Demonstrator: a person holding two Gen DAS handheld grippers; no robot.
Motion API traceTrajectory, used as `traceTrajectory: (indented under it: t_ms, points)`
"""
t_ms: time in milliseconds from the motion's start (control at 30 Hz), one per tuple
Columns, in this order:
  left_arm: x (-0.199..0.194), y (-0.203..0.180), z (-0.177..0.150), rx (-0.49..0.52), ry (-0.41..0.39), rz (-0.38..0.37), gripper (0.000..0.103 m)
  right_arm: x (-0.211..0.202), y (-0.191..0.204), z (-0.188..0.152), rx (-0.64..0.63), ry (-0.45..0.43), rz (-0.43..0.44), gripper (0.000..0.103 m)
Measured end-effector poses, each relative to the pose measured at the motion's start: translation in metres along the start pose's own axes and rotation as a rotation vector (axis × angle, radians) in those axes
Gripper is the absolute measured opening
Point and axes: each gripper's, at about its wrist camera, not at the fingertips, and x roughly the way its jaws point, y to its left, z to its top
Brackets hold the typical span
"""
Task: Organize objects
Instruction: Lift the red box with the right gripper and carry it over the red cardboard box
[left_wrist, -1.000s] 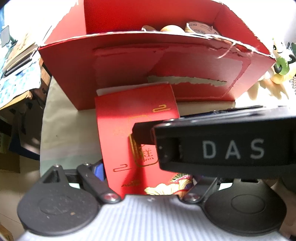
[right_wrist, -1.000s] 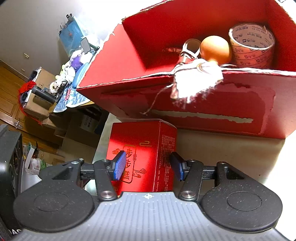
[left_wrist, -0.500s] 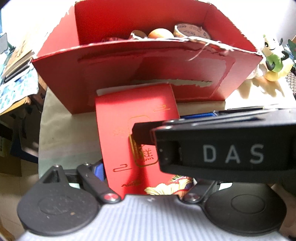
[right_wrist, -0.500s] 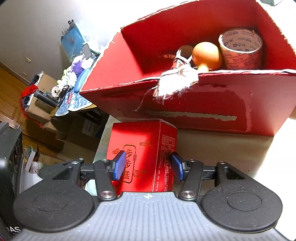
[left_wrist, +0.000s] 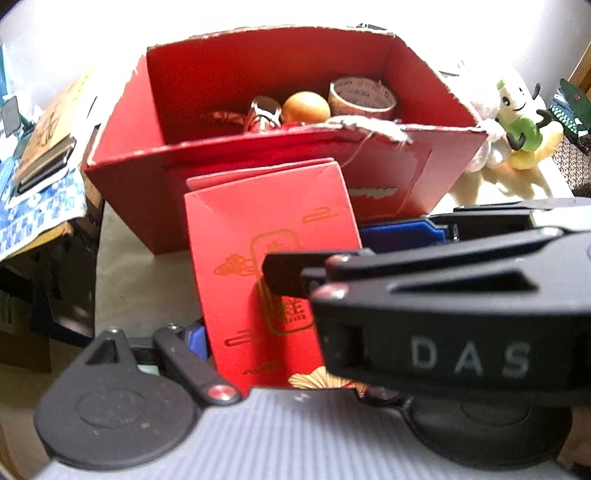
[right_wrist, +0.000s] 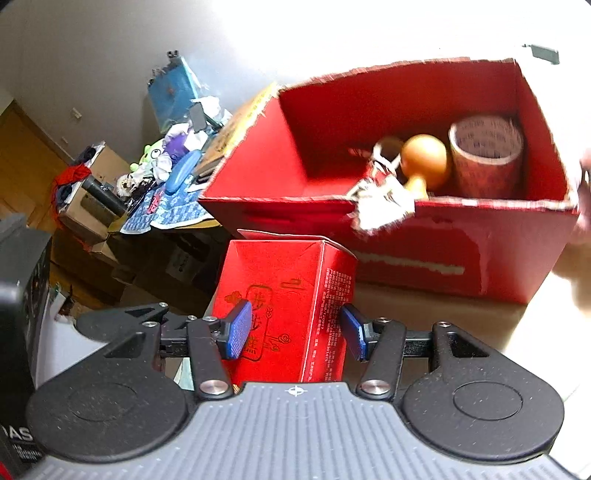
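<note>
the small box (right_wrist: 280, 310) stands between the blue pads (right_wrist: 236, 328) of the right gripper (right_wrist: 295, 330), which pinches it on both sides, in front of the big box (right_wrist: 461, 251); the left gripper (left_wrist: 280, 343) is at the same small box (left_wrist: 269, 273), but the right gripper (left_wrist: 443, 314) hides one finger, so its grip cannot be told; only the left view shows the plush toy (left_wrist: 517, 125); both show the tape roll (right_wrist: 485, 155) and orange ball (right_wrist: 424, 158) inside.

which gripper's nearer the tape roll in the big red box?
Neither, clearly. Both grippers, left and right, are shut on the small red carton, outside the big red box's front wall; the tape roll stands inside, at its back right.
</note>
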Motion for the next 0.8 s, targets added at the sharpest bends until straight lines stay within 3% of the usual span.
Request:
traceTrajectory:
  t_ms: [367, 800]
  points:
    - [-0.037, 0.001, 0.02, 0.042, -0.094, -0.022, 0.084, -0.025, 0.01, 0.013, -0.039, -0.123, -0.005, 0.056]
    - [-0.065, -0.005, 0.066, 0.078, -0.271, -0.061, 0.084, -0.054, 0.016, 0.046, -0.1, -0.308, -0.055, 0.056]
